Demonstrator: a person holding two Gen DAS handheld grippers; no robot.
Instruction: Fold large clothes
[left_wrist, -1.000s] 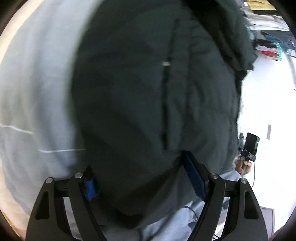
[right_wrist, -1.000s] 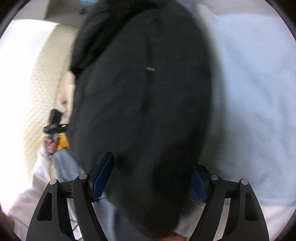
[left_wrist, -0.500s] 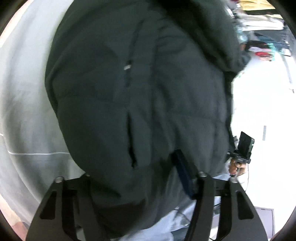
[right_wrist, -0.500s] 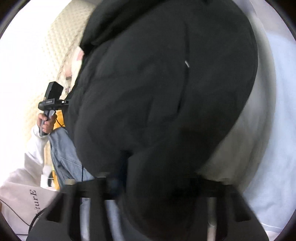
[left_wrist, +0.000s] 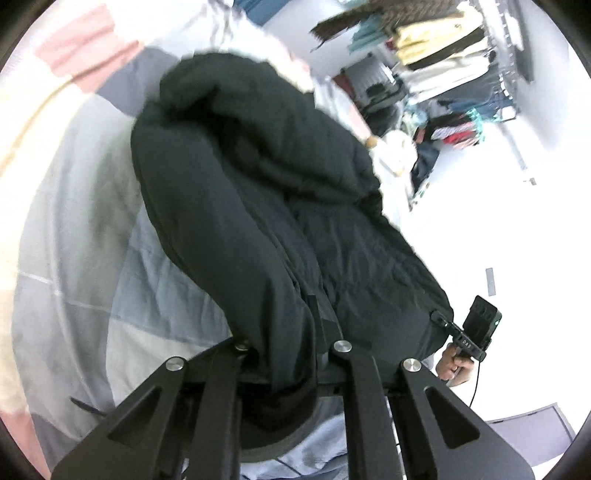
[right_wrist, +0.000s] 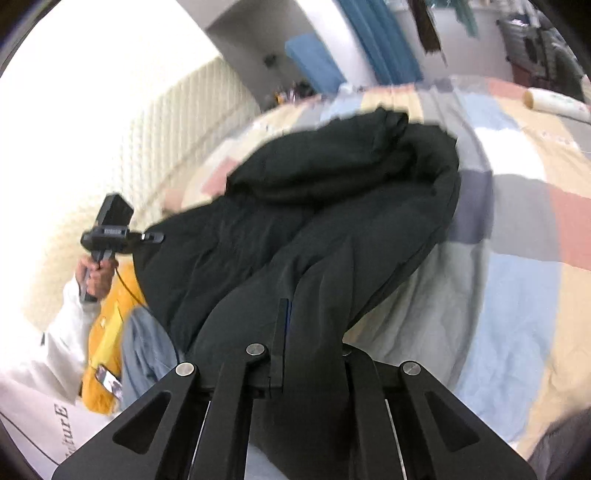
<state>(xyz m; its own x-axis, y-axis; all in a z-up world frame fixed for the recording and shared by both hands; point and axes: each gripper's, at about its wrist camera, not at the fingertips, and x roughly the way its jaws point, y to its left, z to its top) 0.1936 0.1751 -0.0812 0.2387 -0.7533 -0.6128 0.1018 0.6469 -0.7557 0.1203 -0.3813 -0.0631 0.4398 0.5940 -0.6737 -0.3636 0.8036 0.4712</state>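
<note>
A big black puffer jacket (left_wrist: 280, 206) hangs between the two tools over a bed with a patchwork cover (right_wrist: 517, 288) of pale blue, grey, cream and salmon squares. The left gripper (left_wrist: 295, 354) has its fingers closed on a thick fold of the jacket's near edge, the padded cloth bulging out above and below the pinch. The right gripper (right_wrist: 306, 343) is clamped the same way on the other near edge; one dark finger (right_wrist: 282, 332) shows flat against the fabric, the other is buried under it. From both grips the jacket runs away toward the far side, where its bulk is rolled over on itself in a rounded hump that looks to rest on the cover, though the blur keeps me from saying just where it touches. In the left camera's view the right tool sits low at the right, a hand (left_wrist: 452, 365) wrapped round its handle; in the right camera's view the left tool is out at the left, held by a hand (right_wrist: 94, 275) coming from a white sleeve (right_wrist: 70, 332). A rack of hanging clothes (left_wrist: 439, 48) stands far off on the right of the room, and a blue curtain (right_wrist: 380, 37) hangs beyond the bed.
</note>
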